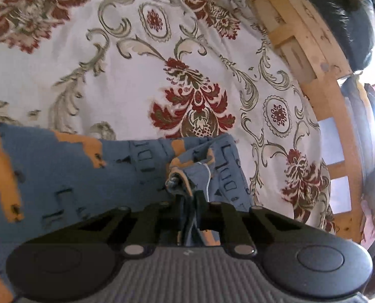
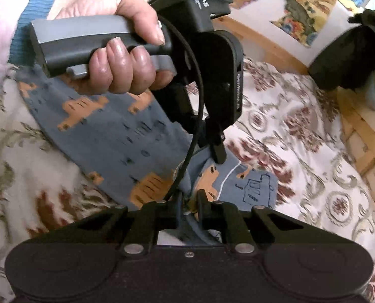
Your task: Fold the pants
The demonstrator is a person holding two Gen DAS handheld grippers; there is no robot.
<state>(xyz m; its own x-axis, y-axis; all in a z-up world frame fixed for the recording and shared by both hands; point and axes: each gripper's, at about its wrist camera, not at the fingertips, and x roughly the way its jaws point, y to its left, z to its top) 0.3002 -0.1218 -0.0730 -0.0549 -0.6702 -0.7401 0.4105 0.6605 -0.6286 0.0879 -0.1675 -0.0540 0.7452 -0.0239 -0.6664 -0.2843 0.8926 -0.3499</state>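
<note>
Small blue pants (image 1: pixel 68 174) with orange and dark prints lie on a floral bedspread (image 1: pixel 142 80). My left gripper (image 1: pixel 188 197) is shut on a bunched edge of the pants, with cloth pinched between its fingers. In the right wrist view the same pants (image 2: pixel 106 128) stretch from upper left to lower centre. My right gripper (image 2: pixel 190 202) is shut on another bunch of the fabric close by. The left gripper (image 2: pixel 216 151) shows there too, held by a hand (image 2: pixel 121 58), its fingers pressed down into the pants just ahead of mine.
A wooden bed frame (image 1: pixel 311 58) runs along the right side of the bedspread. A dark furry object (image 2: pixel 349 58) sits at the bed's far right edge. Patterned cloth (image 2: pixel 298 5) lies beyond the frame. A pink sleeve with a blue cuff (image 2: pixel 28 17) is at upper left.
</note>
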